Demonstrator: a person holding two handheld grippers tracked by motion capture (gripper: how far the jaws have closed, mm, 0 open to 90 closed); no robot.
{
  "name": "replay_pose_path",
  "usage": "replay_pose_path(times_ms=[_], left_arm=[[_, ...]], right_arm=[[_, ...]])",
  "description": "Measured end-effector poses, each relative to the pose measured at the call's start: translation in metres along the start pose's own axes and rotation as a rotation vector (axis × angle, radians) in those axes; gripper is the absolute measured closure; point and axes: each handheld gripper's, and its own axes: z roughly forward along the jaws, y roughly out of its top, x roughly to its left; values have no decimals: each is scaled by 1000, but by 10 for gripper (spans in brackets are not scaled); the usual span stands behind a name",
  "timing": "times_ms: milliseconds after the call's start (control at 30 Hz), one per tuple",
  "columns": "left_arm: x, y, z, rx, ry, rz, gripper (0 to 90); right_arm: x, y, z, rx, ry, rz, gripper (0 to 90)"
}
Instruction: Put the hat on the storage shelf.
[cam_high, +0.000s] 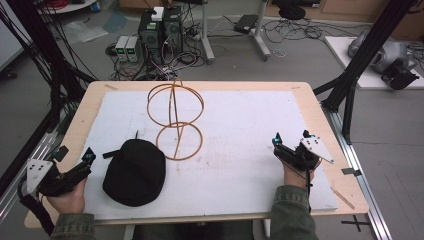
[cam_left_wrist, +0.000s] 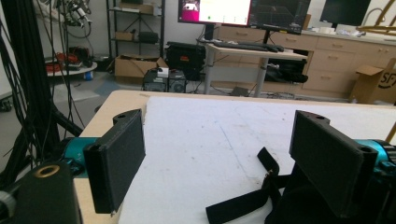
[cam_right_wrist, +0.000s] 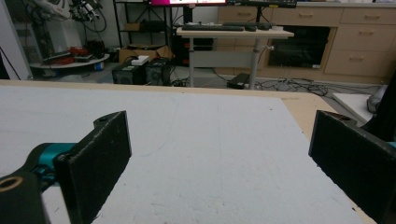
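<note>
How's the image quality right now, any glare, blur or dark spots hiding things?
High view: even light, no glare; the black cap reads as a dark blob, little detail. Left gripper view: near pads soft, monitor blown out. Right gripper view: pads slightly blurred, white mat evenly lit.

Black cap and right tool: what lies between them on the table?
In the high view, only bare white sheet lies between the black cap and the right tool.

The high view looks forward and down over the table (cam_high: 70, 130). Each gripper view sits low behind its own spread jaws, facing across the white mat (cam_right_wrist: 201, 140) between them; all three views share it.
</note>
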Motion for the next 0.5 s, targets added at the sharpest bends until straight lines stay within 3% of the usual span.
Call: replay_pose_path(times_ms=[233, 267, 400, 500], left_arm=[[-5, 4, 0, 0, -42, 11, 185], [-7, 6, 0, 3, -66, 10, 185], [-9, 8, 2, 26, -95, 21, 186], [-10, 9, 2, 34, -138, 4, 185]], right_arm=[[0, 0, 0, 0, 3, 2, 48], [0, 0, 0, -1, 3, 2, 48], [0, 0, 0, -1, 5, 2, 48], [0, 0, 0, 1, 4, -2, 47]])
